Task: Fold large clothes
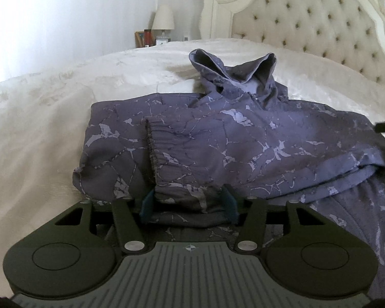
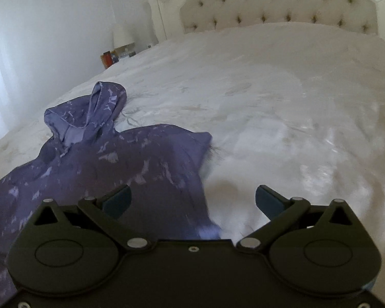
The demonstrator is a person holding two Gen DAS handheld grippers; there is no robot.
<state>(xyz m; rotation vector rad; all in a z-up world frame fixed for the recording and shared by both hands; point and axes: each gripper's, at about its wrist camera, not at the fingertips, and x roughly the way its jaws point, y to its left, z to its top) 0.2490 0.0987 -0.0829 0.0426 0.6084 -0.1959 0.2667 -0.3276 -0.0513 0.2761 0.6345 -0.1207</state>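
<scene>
Between the parted blue pads of the left gripper point(image 1: 188, 205), which press on nothing, lies a fold of the purple marbled hoodie point(image 1: 218, 138), spread on the white bedspread point(image 1: 51, 128) with its hood toward the tufted headboard point(image 1: 308, 23), while the right gripper point(image 2: 192, 200) hangs wide open over its right edge.

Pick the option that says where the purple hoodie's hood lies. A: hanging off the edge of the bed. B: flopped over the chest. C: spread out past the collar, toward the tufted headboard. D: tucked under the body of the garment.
C: the hood lies open on the white bedspread beyond the collar of the hoodie, on the side toward the headboard.
</scene>
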